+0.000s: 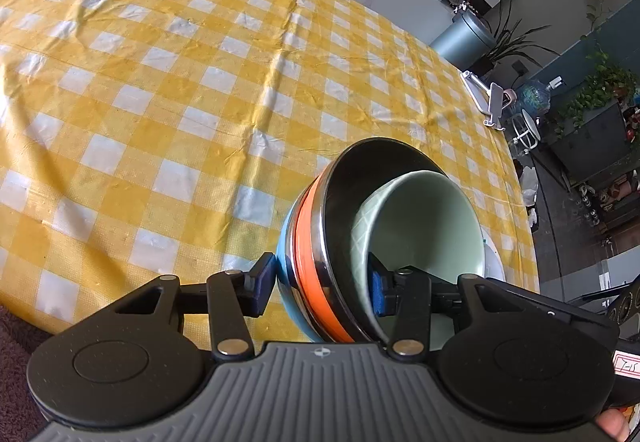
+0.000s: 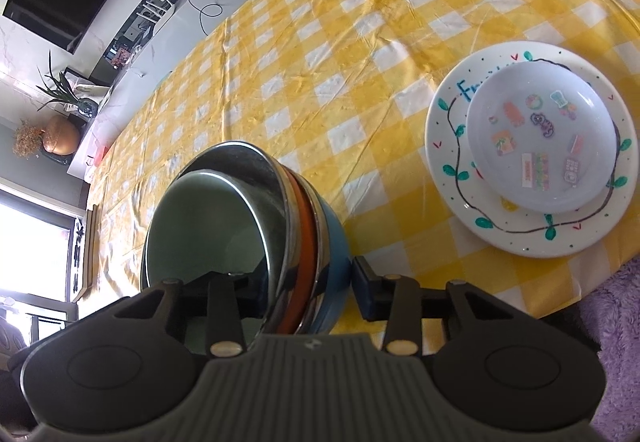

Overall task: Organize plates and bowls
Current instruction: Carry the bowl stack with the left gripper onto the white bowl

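Nearest, both the left gripper [image 1: 316,288] and right gripper [image 2: 298,292] pinch opposite walls of the nested bowl stack [image 2: 256,226], lifted tilted above the bench [image 1: 160,81]. Judging ahead, level it, then lower evenly beside the stacked plates [image 2: 452,161] further right.

**A:** How are the left tongs [image 1: 320,288] posed?

**B:** Tilted, their blue pads [image 1: 264,284] spread either side of a nested bowl stack's [image 1: 340,242] wall, one outside, one inside; contact is unclear.

**A:** And the right tongs [image 2: 296,292]?

**B:** Also straddling that stack's wall. A fingertip [image 1: 614,426] shows at the left view's corner.
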A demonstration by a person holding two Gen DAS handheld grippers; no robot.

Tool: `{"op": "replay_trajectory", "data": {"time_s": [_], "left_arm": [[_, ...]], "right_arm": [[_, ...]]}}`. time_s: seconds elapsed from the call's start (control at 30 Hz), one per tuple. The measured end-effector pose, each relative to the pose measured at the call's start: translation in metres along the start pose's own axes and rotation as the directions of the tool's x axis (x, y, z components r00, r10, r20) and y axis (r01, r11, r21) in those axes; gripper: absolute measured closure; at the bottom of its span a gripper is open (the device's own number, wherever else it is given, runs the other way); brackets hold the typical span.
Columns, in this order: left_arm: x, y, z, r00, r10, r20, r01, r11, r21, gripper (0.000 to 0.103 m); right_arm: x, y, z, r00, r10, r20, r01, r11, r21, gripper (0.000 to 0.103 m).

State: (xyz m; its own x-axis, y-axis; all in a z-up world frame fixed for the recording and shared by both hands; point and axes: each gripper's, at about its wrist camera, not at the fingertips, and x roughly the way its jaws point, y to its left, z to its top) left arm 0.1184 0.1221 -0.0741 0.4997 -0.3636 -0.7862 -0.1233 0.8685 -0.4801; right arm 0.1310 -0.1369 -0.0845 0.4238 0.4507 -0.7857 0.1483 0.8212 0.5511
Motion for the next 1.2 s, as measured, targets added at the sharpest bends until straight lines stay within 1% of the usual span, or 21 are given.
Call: {"op": "replay_trajectory", "data": {"time_s": [0.17,0.33,0.47,0.63,0.83,1.0,1.2], "left_arm": [[-0.004,-0.021,0.001,1.0,-0.008,0.023,0.008,1.0,0.03,0.051],[-0.005,-0.05,0.003,0.998,-0.05,0.036,0.047,0.997,0.063,0.051],[0.0,-0.079,0.003,0.997,-0.077,0.033,0.073,0.992,0.107,0.051],[0.017,-0.114,0.001,0.993,-0.115,0.001,0.113,0.982,0.151,0.051],[0.044,-0.146,-0.004,0.987,-0.15,-0.053,0.157,0.972,0.173,0.051],[0.062,-0.157,-0.008,0.987,-0.139,-0.083,0.152,0.971,0.183,0.053],[0.074,-0.156,-0.009,0.988,-0.12,-0.101,0.136,0.975,0.175,0.053]], "right_arm": [[-0.017,-0.008,0.007,0.999,0.022,0.03,-0.022,1.0,0.004,0.065],[-0.04,-0.03,0.017,0.997,0.05,0.054,-0.052,0.998,0.04,0.065],[-0.06,-0.05,0.027,0.995,0.06,0.082,-0.065,0.996,0.062,0.065],[-0.087,-0.078,0.041,0.991,0.041,0.125,-0.052,0.995,0.086,0.066],[-0.11,-0.111,0.054,0.987,0.003,0.159,-0.021,0.993,0.113,0.066],[-0.112,-0.133,0.06,0.987,-0.013,0.157,-0.009,0.99,0.139,0.066],[-0.102,-0.143,0.064,0.99,-0.02,0.14,-0.002,0.989,0.15,0.066]]}}
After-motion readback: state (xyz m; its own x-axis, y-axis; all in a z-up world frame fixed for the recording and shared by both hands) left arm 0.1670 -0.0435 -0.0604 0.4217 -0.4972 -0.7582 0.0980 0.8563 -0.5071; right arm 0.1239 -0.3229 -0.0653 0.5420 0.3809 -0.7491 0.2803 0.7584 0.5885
